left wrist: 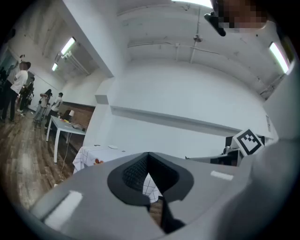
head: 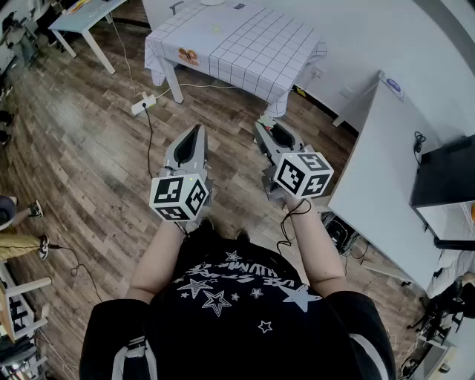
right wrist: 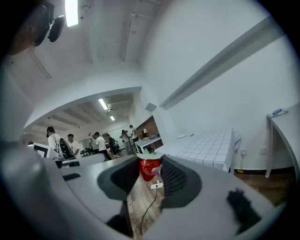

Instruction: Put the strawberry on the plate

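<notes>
Standing on the wooden floor (head: pixel 89 156) short of the near edge of a surface (head: pixel 245 52) draped in a white grid-patterned cloth, the person held both tools out at waist height, side by side and apart. The right hand-held gripper (head: pixel 273 133) was clenched on the strawberry (right wrist: pixel 149 169): the red fruit, with its pale green leafy cap uppermost, sat pinched between the tips of the two dark ribbed pads, the jaws standing wide around it. It hung in the air above the floorboards, well apart from the surface. The left hand-held gripper (head: pixel 196 132) was clamped together with its jaw tips meeting and nothing between them; only a sliver of the checked cloth showed through the gap behind the tips. The white plate (head: pixel 211 1) lay at the far edge of the surface, near its left corner as the head view showed it, and a small orange-red item (head: pixel 187 55), too small to identify, lay on the cloth by the left edge. A white power strip (head: pixel 143 105) lay on the floor near the surface's near left corner, its black cable running back toward the person.
</notes>
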The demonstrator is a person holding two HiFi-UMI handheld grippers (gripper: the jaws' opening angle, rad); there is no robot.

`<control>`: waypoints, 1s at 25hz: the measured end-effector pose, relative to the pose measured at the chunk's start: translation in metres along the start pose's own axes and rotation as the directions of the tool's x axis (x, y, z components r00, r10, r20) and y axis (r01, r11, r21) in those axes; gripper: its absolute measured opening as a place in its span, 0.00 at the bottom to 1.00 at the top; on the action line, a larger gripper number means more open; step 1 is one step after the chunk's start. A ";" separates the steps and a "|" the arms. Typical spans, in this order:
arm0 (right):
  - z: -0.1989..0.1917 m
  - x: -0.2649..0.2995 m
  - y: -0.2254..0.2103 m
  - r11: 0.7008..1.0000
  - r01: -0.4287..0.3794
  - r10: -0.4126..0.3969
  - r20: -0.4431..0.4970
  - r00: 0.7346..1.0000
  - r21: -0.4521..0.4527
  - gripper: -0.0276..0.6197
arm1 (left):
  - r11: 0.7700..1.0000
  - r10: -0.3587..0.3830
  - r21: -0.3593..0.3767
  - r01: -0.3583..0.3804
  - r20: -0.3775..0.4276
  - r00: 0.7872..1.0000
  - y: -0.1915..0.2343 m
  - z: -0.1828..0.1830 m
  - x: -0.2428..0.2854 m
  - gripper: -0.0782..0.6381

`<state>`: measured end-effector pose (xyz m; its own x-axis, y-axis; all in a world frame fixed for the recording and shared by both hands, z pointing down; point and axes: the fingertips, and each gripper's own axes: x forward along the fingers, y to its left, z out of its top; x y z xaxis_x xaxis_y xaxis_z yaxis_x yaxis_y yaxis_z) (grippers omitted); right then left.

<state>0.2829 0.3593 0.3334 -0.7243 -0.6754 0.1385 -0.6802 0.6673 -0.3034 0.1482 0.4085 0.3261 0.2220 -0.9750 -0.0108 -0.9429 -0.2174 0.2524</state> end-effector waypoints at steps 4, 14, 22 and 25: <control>0.006 0.023 0.015 0.999 -0.015 0.014 -0.014 1.000 -0.039 0.27 | 0.999 0.003 0.045 -0.003 -0.002 1.000 0.022 0.012 0.013 0.12; 0.007 0.062 0.021 0.999 -0.001 0.000 -0.027 1.000 -0.050 0.27 | 0.996 -0.008 0.091 0.008 -0.003 1.000 0.062 0.020 0.038 0.12; -0.002 0.087 0.021 0.999 -0.002 0.003 -0.015 1.000 0.041 0.27 | 0.990 -0.107 0.095 0.105 0.017 0.994 0.080 0.022 0.025 0.12; -0.008 0.099 0.022 0.999 0.016 -0.015 -0.014 1.000 0.047 0.27 | 0.991 -0.117 0.072 0.115 0.022 0.993 0.101 0.024 0.018 0.12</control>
<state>0.1952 0.3095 0.3481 -0.7154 -0.6810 0.1563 -0.6856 0.6410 -0.3449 0.0513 0.3678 0.3279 0.3249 -0.9438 -0.0612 -0.9266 -0.3306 0.1795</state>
